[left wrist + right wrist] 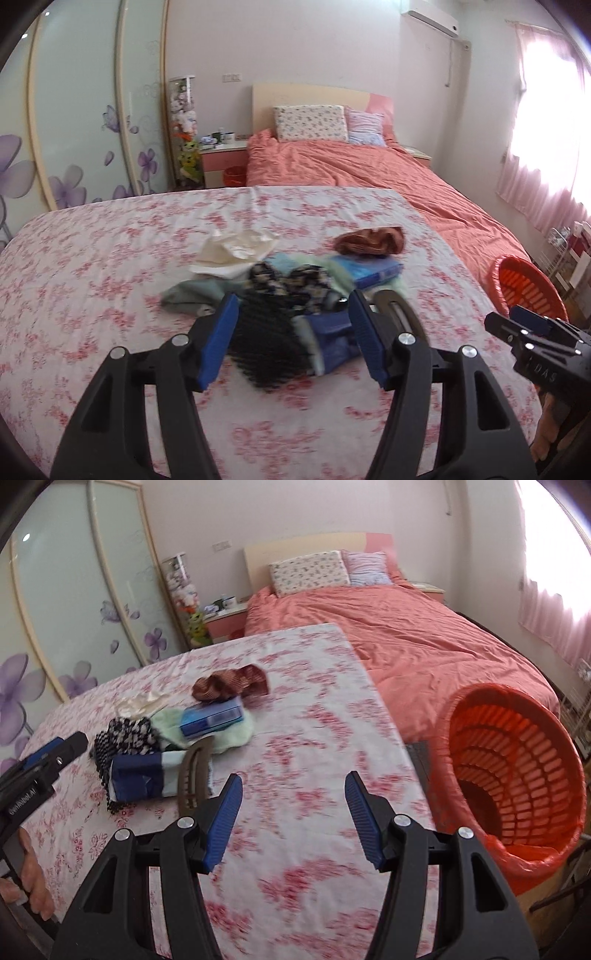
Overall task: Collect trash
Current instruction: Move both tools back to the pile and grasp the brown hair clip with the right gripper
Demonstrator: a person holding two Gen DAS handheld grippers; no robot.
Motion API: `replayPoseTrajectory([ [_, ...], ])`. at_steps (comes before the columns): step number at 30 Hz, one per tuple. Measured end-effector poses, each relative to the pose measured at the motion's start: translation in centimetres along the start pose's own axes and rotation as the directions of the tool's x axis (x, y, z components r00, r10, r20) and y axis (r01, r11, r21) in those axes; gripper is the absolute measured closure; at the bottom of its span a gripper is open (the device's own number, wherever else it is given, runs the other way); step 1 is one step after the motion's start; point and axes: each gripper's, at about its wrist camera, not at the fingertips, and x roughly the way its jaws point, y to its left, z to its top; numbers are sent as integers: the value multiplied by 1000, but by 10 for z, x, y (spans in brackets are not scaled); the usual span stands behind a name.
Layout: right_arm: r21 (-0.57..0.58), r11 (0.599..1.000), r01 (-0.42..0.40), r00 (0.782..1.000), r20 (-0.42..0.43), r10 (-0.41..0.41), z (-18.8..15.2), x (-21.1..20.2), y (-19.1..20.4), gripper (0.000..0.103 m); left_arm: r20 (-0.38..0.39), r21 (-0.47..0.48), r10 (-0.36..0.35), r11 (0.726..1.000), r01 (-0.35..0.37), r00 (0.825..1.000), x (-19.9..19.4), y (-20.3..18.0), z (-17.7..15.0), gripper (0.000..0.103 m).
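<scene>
A pile of trash lies on the floral-covered table (92,258): a black-and-white patterned cloth (269,354), a dark blue wrapper (332,339), a blue box (373,271), a crumpled white paper (236,251) and a brown rag (369,240). My left gripper (291,336) is open, its jaws standing either side of the patterned cloth and wrapper. My right gripper (293,816) is open and empty over bare tablecloth, right of the pile (147,749). An orange basket (517,775) with a red liner stands off the table's right edge.
A brown curved hair clip (194,775) lies by the wrapper. A bed with a coral quilt (406,635) lies beyond the table. A wardrobe with purple flowers (74,129) is at the left. A nightstand (225,155) stands by the bed.
</scene>
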Motion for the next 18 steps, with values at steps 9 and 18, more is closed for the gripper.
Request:
replayPoseTrajectory([
  [9, -1, 998, 55, 997, -52, -55, 3, 35, 11, 45, -47, -55, 110, 992, -113, 993, 18, 61, -11, 38],
  [18, 1, 999, 38, 992, -123, -38, 19, 81, 17, 37, -178, -120, 175, 973, -198, 968, 66, 115, -16, 32],
])
